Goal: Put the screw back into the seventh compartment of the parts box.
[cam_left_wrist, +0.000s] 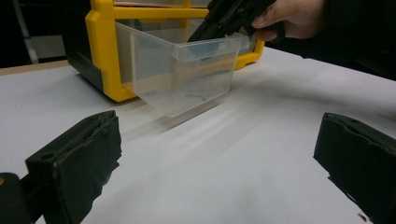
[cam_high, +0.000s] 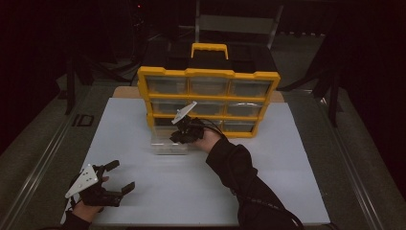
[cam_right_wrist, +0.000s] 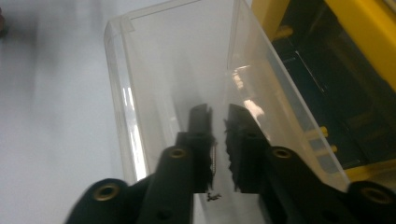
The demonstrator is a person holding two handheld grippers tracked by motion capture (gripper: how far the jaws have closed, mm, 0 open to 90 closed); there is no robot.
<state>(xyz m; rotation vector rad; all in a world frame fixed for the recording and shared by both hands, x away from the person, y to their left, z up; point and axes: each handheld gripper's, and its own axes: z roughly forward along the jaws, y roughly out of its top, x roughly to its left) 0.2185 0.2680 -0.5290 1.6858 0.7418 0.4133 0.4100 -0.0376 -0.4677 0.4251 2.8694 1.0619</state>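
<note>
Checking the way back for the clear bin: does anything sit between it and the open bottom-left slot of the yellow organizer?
Nothing visible does. The clear bin rests on the white table right in front of the yellow organizer, by its open bottom-left slot. The right hand-held gripper reaches down inside the bin, jaws slightly apart.

Drawer (cam_left_wrist: 187,74) clear glossy plastic (smooth); tabletop (cam_high: 287,158) matt white.

Drawer (cam_high: 168,143) before organizer (cam_high: 208,101)
</note>
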